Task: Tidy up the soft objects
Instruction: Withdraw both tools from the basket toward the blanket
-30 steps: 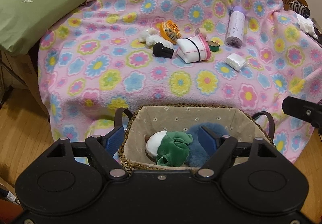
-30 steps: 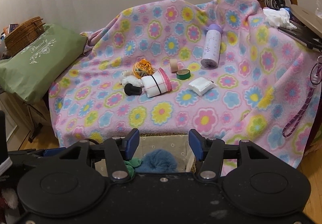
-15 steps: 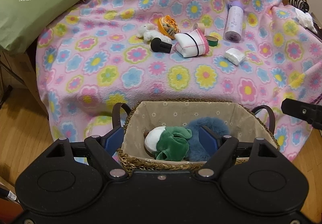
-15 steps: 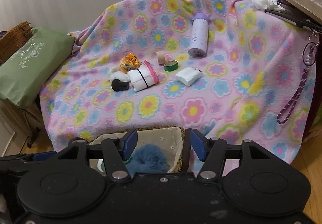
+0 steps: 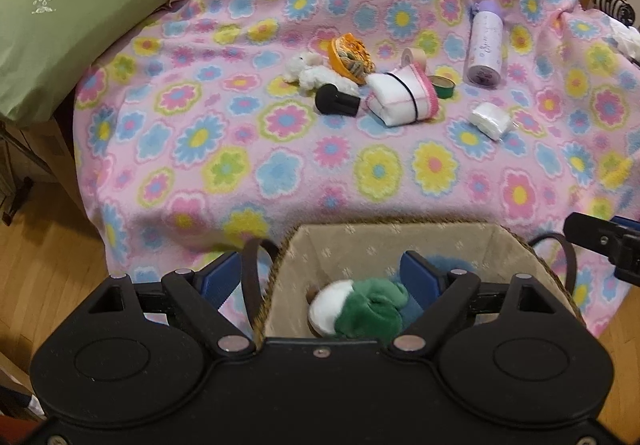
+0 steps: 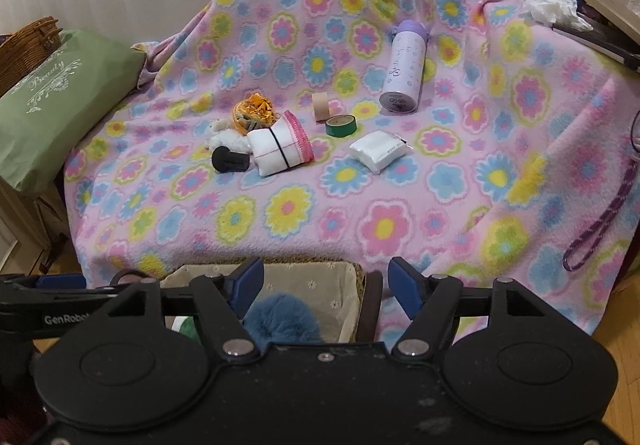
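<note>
In the left wrist view, the left gripper [image 5: 322,277] hangs above a woven basket [image 5: 532,249] with its blue-padded jaws spread wide and nothing between them. Inside the fabric-lined basket lie a green-and-white plush [image 5: 356,311] and, behind it, a blue fluffy toy [image 5: 450,265]. Beyond the basket, the flowered blanket [image 5: 224,149] carries a white plush animal [image 5: 310,71], an orange knitted piece [image 5: 352,55], a black brush [image 5: 336,101], a white-and-pink folded cloth [image 5: 402,99], a green tape roll [image 5: 443,86], a lilac bottle [image 5: 486,45] lying on its side and a white packet [image 5: 492,120]. A green pillow [image 5: 64,21] sits at the far left. In the right wrist view, the right gripper [image 6: 325,288] is likewise wide apart and empty, poised over the basket's right end [image 6: 352,277], where the blue fluffy toy [image 6: 282,319] shows just below the fingers. The folded cloth [image 6: 280,149], white plush animal [image 6: 226,137] and white packet [image 6: 378,149] lie clustered mid-blanket, well apart from the basket.
</note>
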Demonstrator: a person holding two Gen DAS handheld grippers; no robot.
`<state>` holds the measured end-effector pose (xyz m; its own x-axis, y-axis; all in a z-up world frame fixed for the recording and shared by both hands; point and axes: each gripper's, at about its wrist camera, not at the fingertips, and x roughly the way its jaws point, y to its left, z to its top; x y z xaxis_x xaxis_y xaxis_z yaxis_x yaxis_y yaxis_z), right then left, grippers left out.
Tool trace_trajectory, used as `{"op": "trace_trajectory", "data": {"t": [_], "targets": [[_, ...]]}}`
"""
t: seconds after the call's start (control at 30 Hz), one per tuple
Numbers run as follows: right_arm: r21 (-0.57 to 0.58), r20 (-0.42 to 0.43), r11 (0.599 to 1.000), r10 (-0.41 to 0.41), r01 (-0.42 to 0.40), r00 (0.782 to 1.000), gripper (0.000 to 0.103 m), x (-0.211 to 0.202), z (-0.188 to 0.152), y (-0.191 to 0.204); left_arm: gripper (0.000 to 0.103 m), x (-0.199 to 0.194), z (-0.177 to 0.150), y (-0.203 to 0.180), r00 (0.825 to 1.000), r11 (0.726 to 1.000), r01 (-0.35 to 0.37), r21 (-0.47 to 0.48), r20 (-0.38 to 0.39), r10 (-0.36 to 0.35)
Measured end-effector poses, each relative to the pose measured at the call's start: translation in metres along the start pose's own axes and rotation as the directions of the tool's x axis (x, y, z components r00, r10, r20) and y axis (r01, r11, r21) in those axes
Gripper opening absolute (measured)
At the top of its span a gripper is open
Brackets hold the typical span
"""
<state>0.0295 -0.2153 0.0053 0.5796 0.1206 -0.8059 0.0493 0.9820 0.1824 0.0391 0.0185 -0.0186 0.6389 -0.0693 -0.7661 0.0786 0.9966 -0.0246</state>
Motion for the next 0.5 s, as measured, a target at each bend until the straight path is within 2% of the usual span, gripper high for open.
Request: {"op": "trace_trajectory", "data": {"t": [0.27, 0.33, 0.5], "targets": [[-0.014, -0.009, 0.999, -0.032, 0.031, 0.999, 0.072, 0.031, 0.029, -0.01, 0.083, 0.022, 0.029, 0.001, 1.0, 1.0, -0.002, 0.02, -0.01, 0.002], [-0.021, -0.005, 0.999, -0.042, 0.042, 0.999, 0.079, 0.04, 0.035, -0.012, 0.083, 0.029, 0.038, -0.001, 1.0, 0.999, -0.002, 0.036, -0.009, 0.003], [-0.052, -0.007, 0.996, -0.07, 0.07, 0.998, 0.08, 0.067, 0.054, -0.015, 0.084, 0.052, 0.059, -0.003, 1.0, 0.998, 0.001, 0.069, -0.006, -0.001]]}}
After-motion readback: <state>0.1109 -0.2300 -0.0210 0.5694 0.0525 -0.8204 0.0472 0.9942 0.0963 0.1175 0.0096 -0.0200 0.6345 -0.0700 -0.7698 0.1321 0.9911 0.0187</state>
